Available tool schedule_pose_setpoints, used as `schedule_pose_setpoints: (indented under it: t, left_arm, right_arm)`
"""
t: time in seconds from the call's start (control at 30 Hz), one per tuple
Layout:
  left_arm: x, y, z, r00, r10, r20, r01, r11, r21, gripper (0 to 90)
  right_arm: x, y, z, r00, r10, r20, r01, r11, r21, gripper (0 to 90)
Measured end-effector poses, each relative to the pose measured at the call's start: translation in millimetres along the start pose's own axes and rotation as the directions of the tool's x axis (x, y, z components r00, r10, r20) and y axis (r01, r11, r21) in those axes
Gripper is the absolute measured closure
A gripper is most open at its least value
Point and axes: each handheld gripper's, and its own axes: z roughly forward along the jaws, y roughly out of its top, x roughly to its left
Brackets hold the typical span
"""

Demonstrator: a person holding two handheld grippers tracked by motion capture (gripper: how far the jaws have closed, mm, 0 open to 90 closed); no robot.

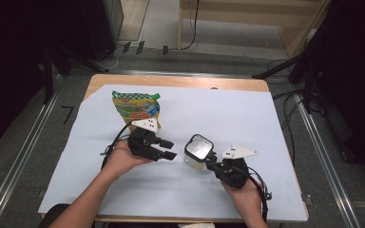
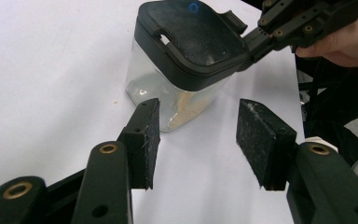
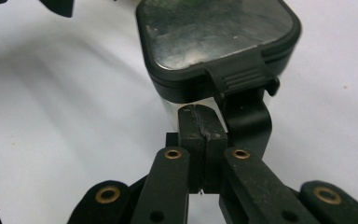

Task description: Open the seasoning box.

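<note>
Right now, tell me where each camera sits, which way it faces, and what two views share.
High view: above the person's side, looking forward and down on the white-covered table; both forearms, left gripper and right gripper show, plus a green-and-yellow printed pouch.
Left gripper view: on the left gripper, looking along its open jaws at the clear square container with black lid.
Right gripper view: on the right gripper, jaws shut at the container's lid latch.
All views share the container.
</note>
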Motion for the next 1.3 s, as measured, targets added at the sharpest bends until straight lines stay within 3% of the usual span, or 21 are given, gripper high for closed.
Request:
schedule_pose_setpoints:
  t: [0.27,0.5,0.8,0.93,1.07,1.3]
  left_arm:
    - [2.6,4.1,8.7,0.9995,-0.018,0.027,0.018,0.9998,0.003,44.3]
    - [-3.0,19.7,17.0,0.9991,0.026,0.034,-0.027,0.9993,0.026,40.3]
    - [2.8,33.9,25.9,0.9985,0.036,0.042,-0.037,0.9991,0.021,39.2]
    - [6.2,41.0,27.3,0.9984,0.042,0.037,-0.043,0.9989,0.018,33.9]
    - [9.1,42.2,28.6,0.9987,0.035,0.038,-0.035,0.9993,-0.012,30.8]
    - [8.4,39.9,38.3,0.9981,0.038,0.048,-0.039,0.9991,0.015,25.5]
  right_arm:
    - [-17.8,2.4,-9.4,0.9993,0.028,0.024,-0.028,1.0,0.0,90.0]
    - [-34.3,3.9,-14.6,0.9978,0.049,0.044,-0.05,0.999,0.012,90.0]
    - [-47.9,13.2,-13.2,0.9964,0.052,0.066,-0.053,0.998,0.016,90.0]
    - [-51.5,15.0,-23.5,0.994,0.059,0.092,-0.058,0.998,-0.017,90.0]
    - [-64.2,14.0,-13.4,0.9847,0.092,0.148,-0.094,0.996,0.003,90.0]
    - [-75.0,20.2,9.3,0.981,0.092,0.171,-0.099,0.994,0.035,90.0]
